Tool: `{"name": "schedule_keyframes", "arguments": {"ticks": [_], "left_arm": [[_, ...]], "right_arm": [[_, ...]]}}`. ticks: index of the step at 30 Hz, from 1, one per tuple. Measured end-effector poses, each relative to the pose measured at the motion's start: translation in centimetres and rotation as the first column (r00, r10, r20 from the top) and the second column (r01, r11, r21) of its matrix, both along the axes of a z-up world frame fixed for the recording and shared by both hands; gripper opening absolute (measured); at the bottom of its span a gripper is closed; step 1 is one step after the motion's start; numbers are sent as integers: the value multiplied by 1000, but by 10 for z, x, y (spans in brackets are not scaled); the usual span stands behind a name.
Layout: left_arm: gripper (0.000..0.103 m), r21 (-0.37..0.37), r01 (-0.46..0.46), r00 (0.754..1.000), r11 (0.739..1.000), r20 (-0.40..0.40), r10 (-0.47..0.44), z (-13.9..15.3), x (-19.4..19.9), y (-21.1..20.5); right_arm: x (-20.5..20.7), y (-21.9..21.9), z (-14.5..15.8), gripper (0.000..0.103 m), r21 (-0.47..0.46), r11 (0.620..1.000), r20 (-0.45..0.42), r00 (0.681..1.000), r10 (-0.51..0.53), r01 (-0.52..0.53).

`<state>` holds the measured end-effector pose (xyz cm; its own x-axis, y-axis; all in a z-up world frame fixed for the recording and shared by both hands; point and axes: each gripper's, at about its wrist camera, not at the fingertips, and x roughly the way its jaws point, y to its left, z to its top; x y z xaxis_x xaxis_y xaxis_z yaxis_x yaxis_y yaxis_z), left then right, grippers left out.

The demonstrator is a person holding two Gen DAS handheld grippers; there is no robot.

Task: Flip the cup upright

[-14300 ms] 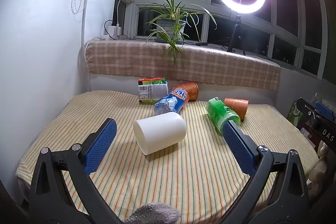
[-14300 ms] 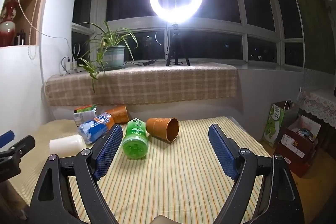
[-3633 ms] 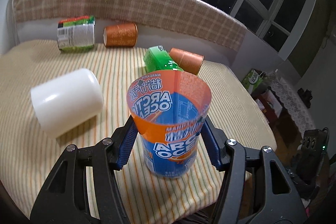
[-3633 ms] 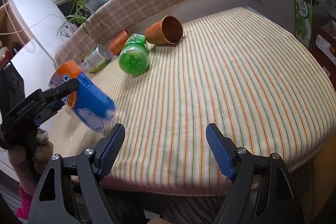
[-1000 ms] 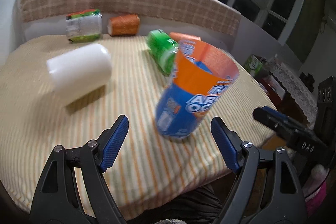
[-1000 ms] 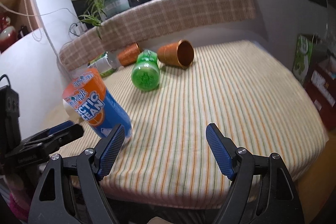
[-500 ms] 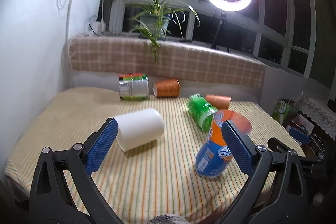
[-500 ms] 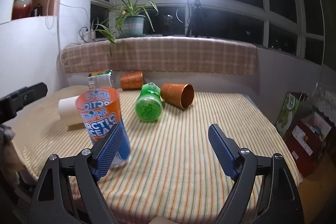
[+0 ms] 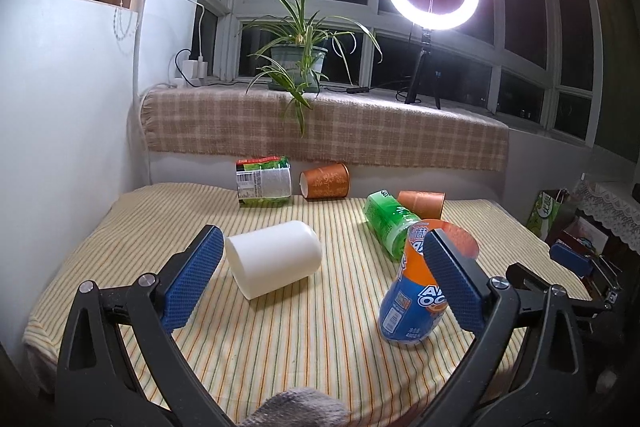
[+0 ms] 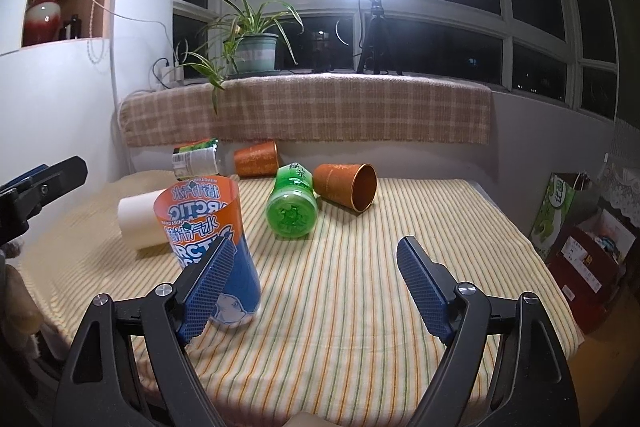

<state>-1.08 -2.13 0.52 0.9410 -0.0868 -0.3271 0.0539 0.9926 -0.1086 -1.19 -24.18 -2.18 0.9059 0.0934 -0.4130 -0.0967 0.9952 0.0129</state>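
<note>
The blue and orange cup (image 10: 208,247) stands upright, mouth up, on the striped table (image 10: 360,287) near its front edge, and neither of my claws touches it. My left claw (image 9: 324,279) hangs released, jaws wide apart — the white cup (image 9: 274,263) lies on its side between and beyond them, while the upright cup sits behind the right-hand finger. My right claw (image 10: 316,287) is spread wide too, holding nothing, the cup just beyond its left-hand finger. Farther back lie a green bottle (image 10: 292,207) and a copper cup (image 10: 348,189) side by side, touching; another copper cup (image 10: 256,158) and a labelled can (image 10: 196,159) rest near the checked cloth (image 10: 320,111).
</note>
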Motion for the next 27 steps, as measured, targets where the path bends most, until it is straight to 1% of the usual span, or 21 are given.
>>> {"name": "schedule_keyframes", "arguments": {"ticks": [27], "left_arm": [[102,3,-9,1000,1000,-8,9,-1,0,3]], "right_arm": [[6,-1,-10,84,18,1000,-44,999,5,-4]]}}
